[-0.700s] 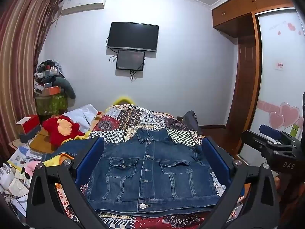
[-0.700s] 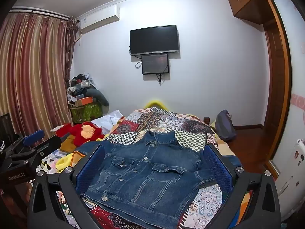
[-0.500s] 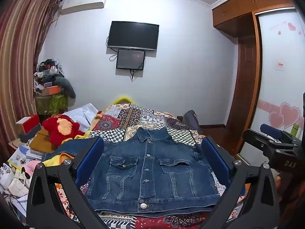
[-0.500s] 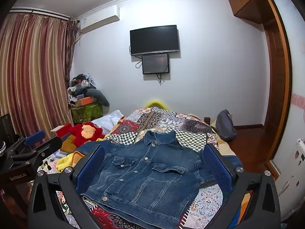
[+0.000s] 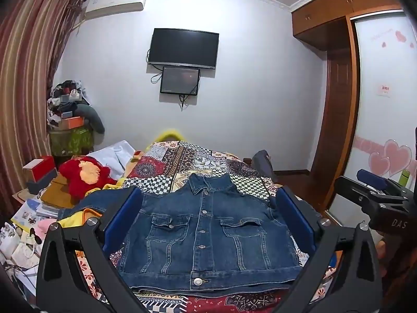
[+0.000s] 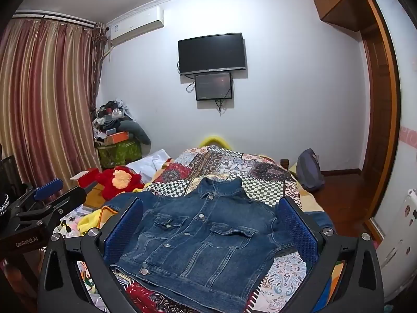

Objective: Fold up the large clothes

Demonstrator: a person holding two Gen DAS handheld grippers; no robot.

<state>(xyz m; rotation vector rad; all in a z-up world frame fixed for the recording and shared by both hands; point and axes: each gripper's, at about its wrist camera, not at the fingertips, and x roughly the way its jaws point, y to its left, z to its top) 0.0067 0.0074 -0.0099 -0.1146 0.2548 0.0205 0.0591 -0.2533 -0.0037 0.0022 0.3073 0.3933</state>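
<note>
Hovering over the bed, you hold both tongs spread wide with nothing between the pads. Ahead of your left gripper (image 5: 208, 221), the denim jacket (image 5: 208, 229) lies flat and buttoned on the patchwork quilt (image 5: 187, 159), collar pointing away. Your right gripper (image 6: 208, 230) frames the same jacket (image 6: 198, 237) from the other side. A red plush toy (image 5: 83, 176) sits left of the jacket.

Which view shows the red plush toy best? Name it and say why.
The right wrist view: the red plush toy lies clear beside the bed, its orange patch plain. The left wrist view also shows the red plush toy, but nearer the picture's left edge, where the fisheye bends it more.
</note>
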